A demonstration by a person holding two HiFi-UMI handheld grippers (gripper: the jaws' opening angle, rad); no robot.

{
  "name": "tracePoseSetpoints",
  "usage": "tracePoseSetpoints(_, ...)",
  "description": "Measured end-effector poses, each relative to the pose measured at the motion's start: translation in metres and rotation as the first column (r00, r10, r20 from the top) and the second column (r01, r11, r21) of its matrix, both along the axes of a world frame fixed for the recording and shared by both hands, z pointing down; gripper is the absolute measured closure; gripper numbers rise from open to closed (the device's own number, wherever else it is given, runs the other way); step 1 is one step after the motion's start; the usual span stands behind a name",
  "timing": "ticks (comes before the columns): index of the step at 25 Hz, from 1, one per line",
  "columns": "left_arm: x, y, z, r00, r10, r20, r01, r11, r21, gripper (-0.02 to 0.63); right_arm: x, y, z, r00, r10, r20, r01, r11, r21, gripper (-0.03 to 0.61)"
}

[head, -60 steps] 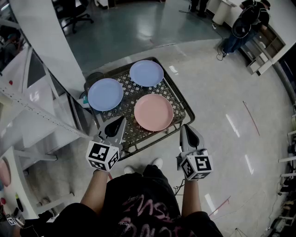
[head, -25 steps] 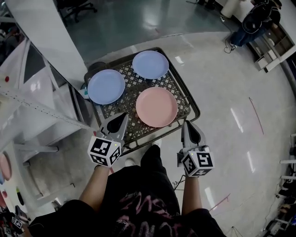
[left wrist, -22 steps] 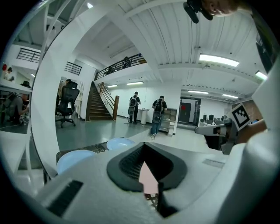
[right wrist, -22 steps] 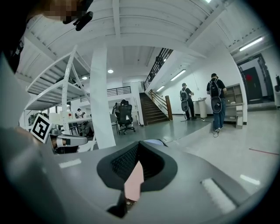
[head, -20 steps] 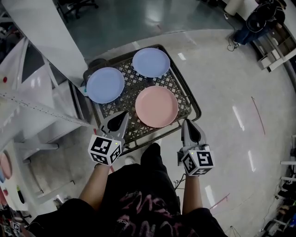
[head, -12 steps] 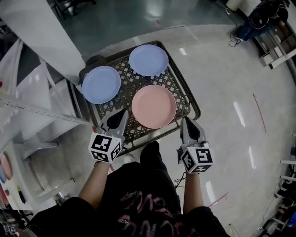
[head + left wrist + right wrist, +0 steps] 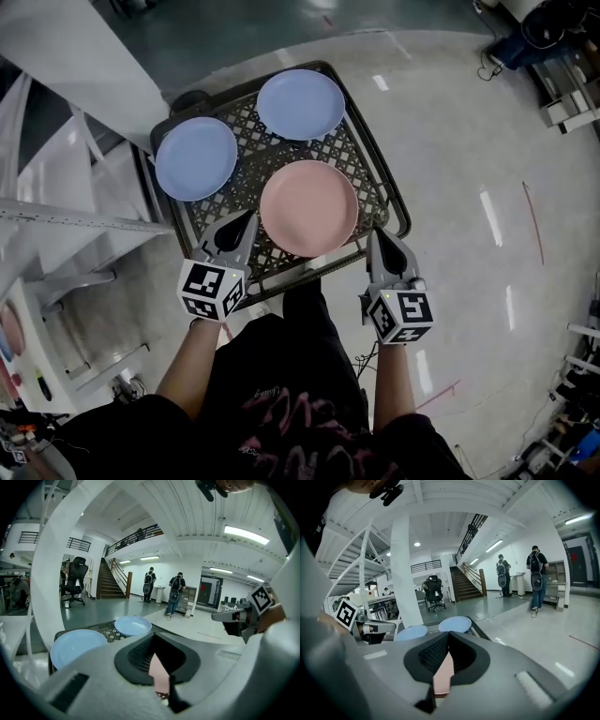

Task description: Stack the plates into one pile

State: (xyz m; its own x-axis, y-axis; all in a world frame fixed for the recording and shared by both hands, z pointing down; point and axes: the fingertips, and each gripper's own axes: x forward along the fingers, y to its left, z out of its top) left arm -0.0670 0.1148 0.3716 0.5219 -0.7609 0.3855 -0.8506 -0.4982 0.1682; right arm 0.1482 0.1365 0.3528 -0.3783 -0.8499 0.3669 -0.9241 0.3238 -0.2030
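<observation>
Three plates lie apart on a black mesh cart (image 7: pixel 395 202): a pink plate (image 7: pixel 308 207) nearest me, a blue plate (image 7: pixel 195 157) at the left and a second blue plate (image 7: pixel 301 104) at the far side. My left gripper (image 7: pixel 246 221) is shut and empty, its tip over the cart's near edge just left of the pink plate. My right gripper (image 7: pixel 377 236) is also shut and empty, at the near right rim beside the pink plate. In the left gripper view both blue plates (image 7: pixel 77 647) (image 7: pixel 133 625) show ahead. A strip of pink plate (image 7: pixel 443 677) shows beyond the shut jaws.
A white slanted beam (image 7: pixel 70 47) and white shelving (image 7: pixel 56 234) stand close on the cart's left. Shiny floor (image 7: pixel 469 141) lies to the right. Two people (image 7: pixel 536 576) stand far off near a staircase (image 7: pixel 468 585), and an office chair (image 7: pixel 433 592) is behind the cart.
The cart and plates have drawn closer in the head view. Both gripper tips now reach the cart's near rim by the pink plate. Both grippers stay shut.
</observation>
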Motion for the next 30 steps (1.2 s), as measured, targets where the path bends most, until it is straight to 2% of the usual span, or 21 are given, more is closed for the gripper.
tracePoseSetpoints(15,0.004,-0.041,0.065,0.998,-0.042,0.036,0.046,0.992,-0.114,0.614,0.007,-0.045,0.066,0.999,-0.037,0.0,0.037,0.991,-0.128,0.568)
tracePoseSetpoints(23,0.006,-0.051,0.09,0.997,-0.058,0.046,0.065,0.984,-0.164,0.612,0.011,-0.061,0.093,0.999,-0.044,0.001,0.043,0.981,-0.187,0.536)
tracePoseSetpoints(26,0.005,-0.055,0.101,0.997,-0.061,0.052,0.07,0.979,-0.192,0.592,0.011,-0.066,0.104,0.999,-0.046,-0.003,0.045,0.975,-0.217,0.522)
tracePoseSetpoints(30,0.002,-0.06,0.117,0.994,-0.075,0.082,0.091,0.971,-0.219,0.51,0.013,-0.07,0.12,0.999,-0.048,0.003,0.047,0.967,-0.249,0.489)
